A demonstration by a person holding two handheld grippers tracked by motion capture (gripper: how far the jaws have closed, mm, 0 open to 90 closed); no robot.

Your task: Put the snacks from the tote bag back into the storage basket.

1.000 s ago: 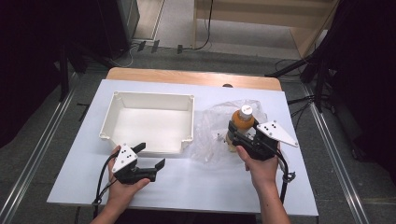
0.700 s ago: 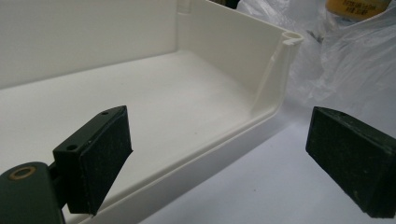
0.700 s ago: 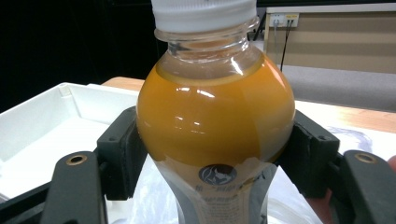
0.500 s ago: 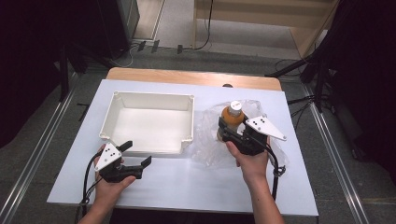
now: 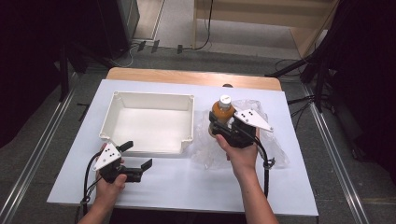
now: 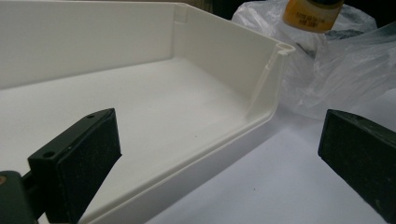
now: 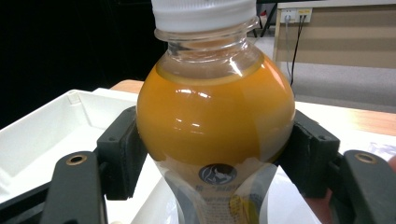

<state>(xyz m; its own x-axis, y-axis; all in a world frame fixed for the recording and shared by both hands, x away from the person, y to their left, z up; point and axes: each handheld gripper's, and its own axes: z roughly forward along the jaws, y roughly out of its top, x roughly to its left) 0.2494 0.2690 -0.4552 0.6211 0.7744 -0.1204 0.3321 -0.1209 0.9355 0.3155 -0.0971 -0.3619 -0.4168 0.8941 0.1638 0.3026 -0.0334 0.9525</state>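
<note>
The small clear plastic bottle of orange drink with a white cap (image 5: 222,110) is nearly full, so it is likely a bit heavy for its size. Its smooth round sides look slippery, and thin plastic like this may give a little if squeezed hard. The right hand-held gripper (image 5: 219,129) holds the bottle by its fat round belly, one black pad (image 7: 122,154) on each side. That seems a good place, since the bottle is widest there.

The bottle stands upright. Its long line runs straight up and down, with the cap on top. It is held over the crinkly clear plastic bag (image 5: 261,135) on the white bench (image 5: 196,182), just to the right of the empty white plastic tray (image 5: 152,100).

The left hand-held gripper (image 5: 137,155) has just been opening its jaws. They stand wide with nothing between them, near the tray's front edge.
</note>
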